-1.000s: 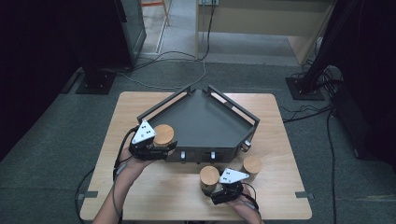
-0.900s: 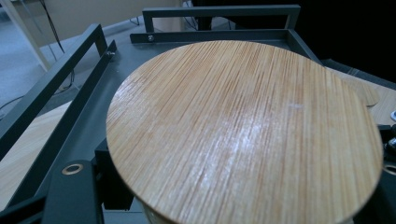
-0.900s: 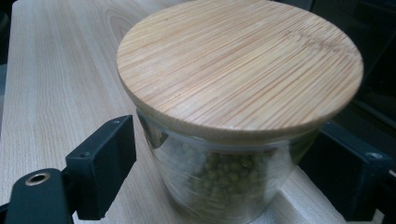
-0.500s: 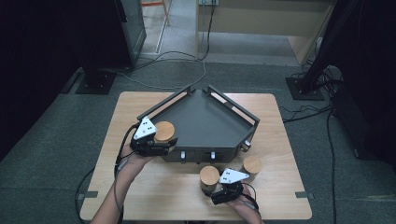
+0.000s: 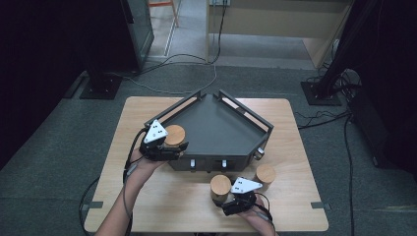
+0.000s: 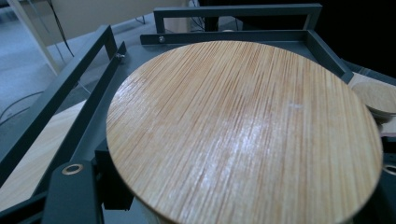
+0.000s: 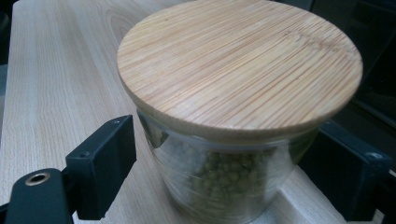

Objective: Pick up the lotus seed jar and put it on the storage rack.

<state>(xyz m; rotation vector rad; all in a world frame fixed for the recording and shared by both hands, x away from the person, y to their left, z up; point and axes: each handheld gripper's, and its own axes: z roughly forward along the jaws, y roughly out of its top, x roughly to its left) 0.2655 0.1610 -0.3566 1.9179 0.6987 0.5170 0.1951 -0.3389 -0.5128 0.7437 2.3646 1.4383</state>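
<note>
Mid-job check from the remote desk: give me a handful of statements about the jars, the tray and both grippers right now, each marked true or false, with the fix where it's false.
1. The left gripper holds a wooden-lidded jar at the dark tray's left edge. True.
2. The jar between the right gripper's jaws is empty. False: green beans or peas show through the glass.
3. A third jar stands inside the tray. False: it stands on the table, right of the right gripper.
4. The right gripper's jar stands on the table in front of the tray. True.
5. The tray's floor is full of jars. False: it is bare.
</note>
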